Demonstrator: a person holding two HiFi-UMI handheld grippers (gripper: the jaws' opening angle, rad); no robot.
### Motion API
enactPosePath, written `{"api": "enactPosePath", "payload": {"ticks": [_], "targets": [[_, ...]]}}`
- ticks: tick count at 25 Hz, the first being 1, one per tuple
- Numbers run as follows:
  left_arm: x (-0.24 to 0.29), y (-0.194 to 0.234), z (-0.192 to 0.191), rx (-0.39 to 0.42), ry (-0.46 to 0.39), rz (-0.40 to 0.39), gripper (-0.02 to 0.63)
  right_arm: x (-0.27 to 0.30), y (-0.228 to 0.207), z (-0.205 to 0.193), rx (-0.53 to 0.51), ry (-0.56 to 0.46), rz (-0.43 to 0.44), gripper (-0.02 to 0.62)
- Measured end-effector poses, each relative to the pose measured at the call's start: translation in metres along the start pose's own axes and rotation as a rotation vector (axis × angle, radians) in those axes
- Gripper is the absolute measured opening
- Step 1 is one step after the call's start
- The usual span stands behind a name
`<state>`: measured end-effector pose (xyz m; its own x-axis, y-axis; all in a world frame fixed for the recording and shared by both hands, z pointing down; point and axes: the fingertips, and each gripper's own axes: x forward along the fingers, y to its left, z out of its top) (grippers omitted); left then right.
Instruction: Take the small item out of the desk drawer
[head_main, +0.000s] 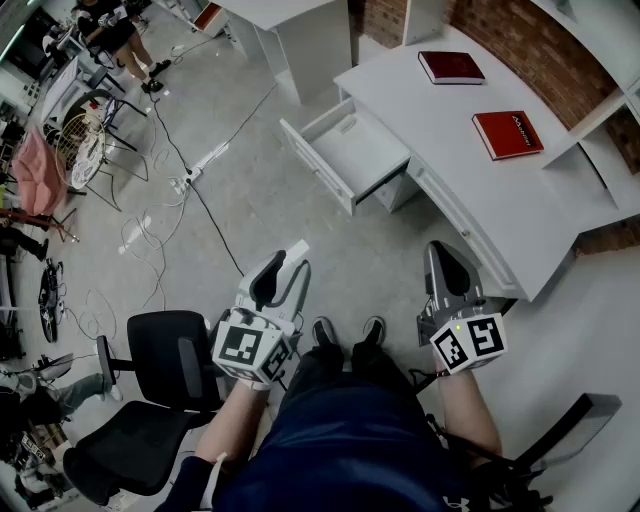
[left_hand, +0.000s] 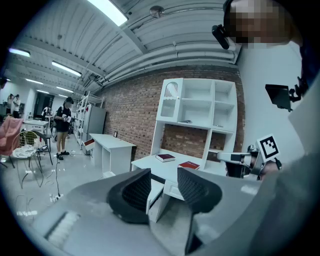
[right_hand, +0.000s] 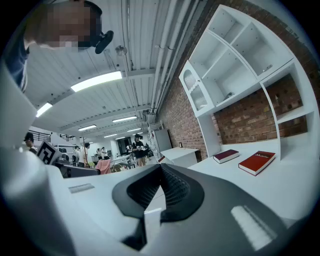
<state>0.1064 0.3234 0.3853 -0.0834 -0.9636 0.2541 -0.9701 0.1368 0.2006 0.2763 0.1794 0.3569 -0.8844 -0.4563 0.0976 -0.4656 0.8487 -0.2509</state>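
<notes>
head view, desk drawer (head_main: 365, 150) open, contents unclear

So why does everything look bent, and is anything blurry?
Head view: the wide lens curves the desk edge; light is even. Left gripper view: black corners, shelves sharp. Right gripper view: ceiling lamp glares, shelves lean.

Your left gripper (left_hand: 164, 176) had its jaws a little apart, nothing between them. Through the gap you faced the open drawer (left_hand: 155, 197) of the white desk (left_hand: 145, 162). A dark book (left_hand: 165, 157) and a red book (left_hand: 189, 165) lay on the desk, and your right gripper (left_hand: 247, 159) showed at the right.
</notes>
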Motion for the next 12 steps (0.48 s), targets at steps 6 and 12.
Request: {"api": "enactPosePath", "payload": {"ticks": [6, 12], "targets": [[-0.010, 0.046, -0.002, -0.004, -0.013, 0.001, 0.173, 0.022, 0.028, -0.007, -0.027, 0.005, -0.016, 0.002], [-0.024, 0.070, 0.006, -0.012, -0.037, -0.031, 0.173, 0.036, 0.054, 0.000, -0.057, 0.003, -0.057, 0.002]]}}
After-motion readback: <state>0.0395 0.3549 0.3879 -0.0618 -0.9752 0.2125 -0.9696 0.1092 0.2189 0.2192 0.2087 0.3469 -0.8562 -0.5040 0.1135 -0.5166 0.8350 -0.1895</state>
